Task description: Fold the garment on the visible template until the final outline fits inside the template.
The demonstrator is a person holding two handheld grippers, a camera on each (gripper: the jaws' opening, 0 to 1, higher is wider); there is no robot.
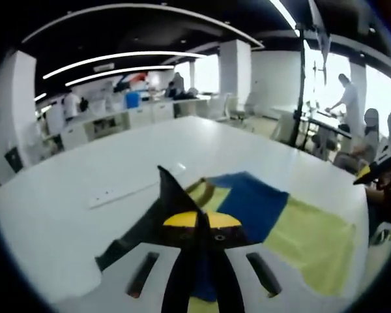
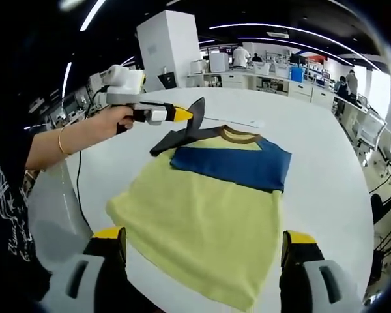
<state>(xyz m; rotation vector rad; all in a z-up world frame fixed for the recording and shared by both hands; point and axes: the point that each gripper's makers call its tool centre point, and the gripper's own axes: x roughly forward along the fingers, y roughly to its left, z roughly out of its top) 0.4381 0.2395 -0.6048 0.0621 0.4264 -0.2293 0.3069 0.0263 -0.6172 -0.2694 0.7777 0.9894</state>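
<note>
**Ana:** Yellow cloth with a blue chest band: that is the garment (image 2: 212, 195), a short-sleeved shirt lying flat on the white tabletop (image 2: 326, 189). Its brown collar (image 2: 238, 135) points toward the far edge.

**Ben:** And the sleeves?

**Ana:** One dark sleeve (image 2: 176, 139) is lifted off the tabletop. The left hand-held gripper (image 2: 197, 112) has its jaws pressed together on that sleeve's tip, so the cloth rises in a dark peak. A hand (image 2: 115, 119) with a thin bracelet holds that tool.

**Ben:** What does the left gripper view show?

**Ana:** The same pinch from close up. The left hand-held gripper's jaws are closed at the bottom centre, and the dark sleeve sticks up from them as a point. Beyond it lie the blue band and the yellow body, toward the tabletop's right edge.

**Ben:** The other tool?

**Ana:** The right hand-held gripper (image 2: 204, 244) has its jaws spread wide, holding nothing. They stand either side of the yellow hem, at the tabletop's near edge. I cannot tell if they touch the cloth.

**Ben:** Anything else there?

**Ana:** A pale strip (image 1: 120, 193) lies on the tabletop, apart from the shirt.
</note>
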